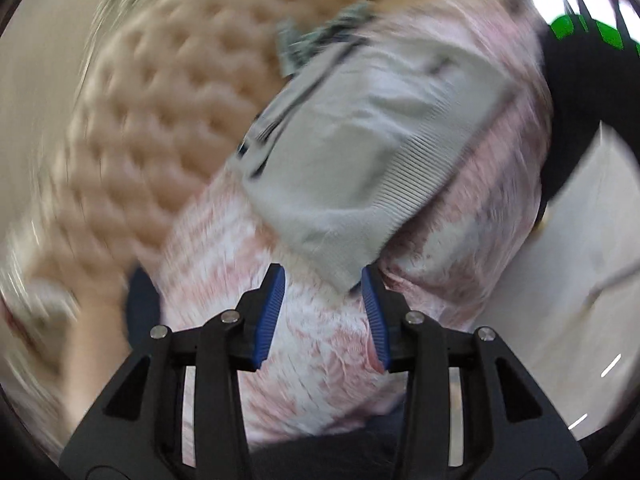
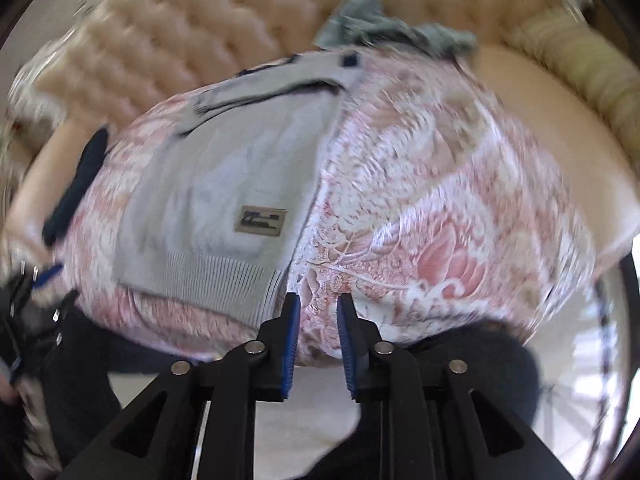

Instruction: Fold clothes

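Note:
A light grey knit garment (image 1: 360,152) with a ribbed hem and a small dark label (image 2: 262,221) lies folded on a pink and white patterned cloth (image 2: 432,184) spread over a sofa seat. My left gripper (image 1: 324,284) is open, its blue pads just short of the garment's near corner, which hangs between them. My right gripper (image 2: 318,304) is open with a narrow gap, over the patterned cloth (image 1: 320,344) just right of the garment's hem corner (image 2: 276,296). Both views are motion-blurred.
A cream tufted sofa back (image 2: 192,20) rises behind the cloth. A crumpled grey-green garment (image 2: 384,24) lies at the back of the seat. A dark navy item (image 2: 76,188) lies at the cloth's left edge. A padded sofa arm (image 2: 588,68) is at the right.

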